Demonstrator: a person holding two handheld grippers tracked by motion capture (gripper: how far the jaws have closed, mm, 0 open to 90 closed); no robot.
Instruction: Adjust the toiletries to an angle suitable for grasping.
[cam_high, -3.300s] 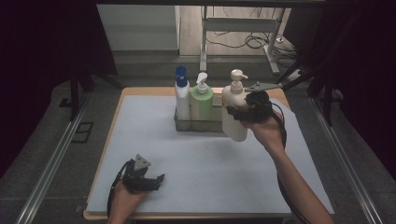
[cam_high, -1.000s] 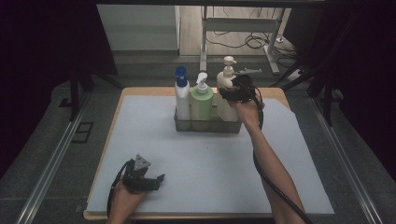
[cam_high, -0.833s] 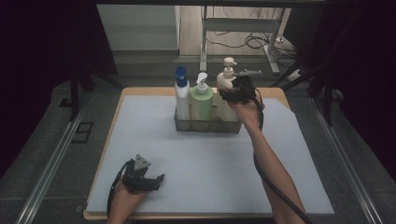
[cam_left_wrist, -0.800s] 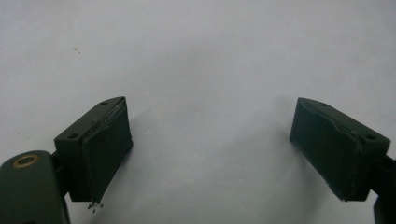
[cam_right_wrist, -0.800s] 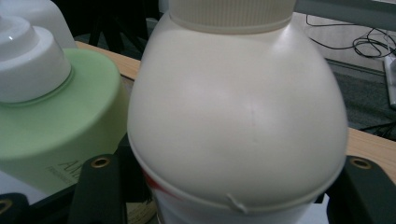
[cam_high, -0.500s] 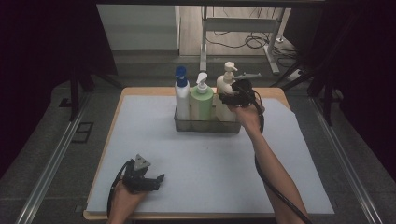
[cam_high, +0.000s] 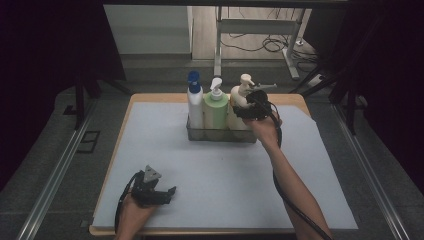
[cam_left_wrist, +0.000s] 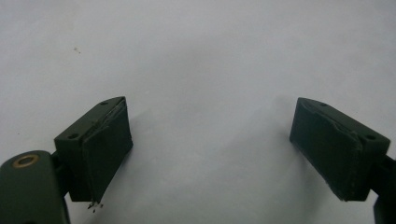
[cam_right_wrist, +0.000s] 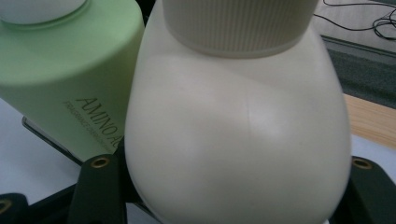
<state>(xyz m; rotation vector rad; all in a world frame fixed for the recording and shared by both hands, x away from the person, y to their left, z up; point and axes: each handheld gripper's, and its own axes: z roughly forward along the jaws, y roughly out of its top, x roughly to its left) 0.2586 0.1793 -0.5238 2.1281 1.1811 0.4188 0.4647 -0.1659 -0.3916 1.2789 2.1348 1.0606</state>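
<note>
Right gripper (cam_high: 248, 106) clamped on cream pump bottle (cam_right_wrist: 238, 135), seating it in the rack (cam_high: 220, 134) beside green bottle (cam_right_wrist: 65, 79); next: release, left gripper (cam_left_wrist: 210, 154) idle wide

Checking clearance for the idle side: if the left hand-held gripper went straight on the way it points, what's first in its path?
Most likely the pale mat: the left hand-held gripper, jaws open and empty, looks down at bare mat. In the high view the basket and bottles stand farther off; depth is unclear.
</note>
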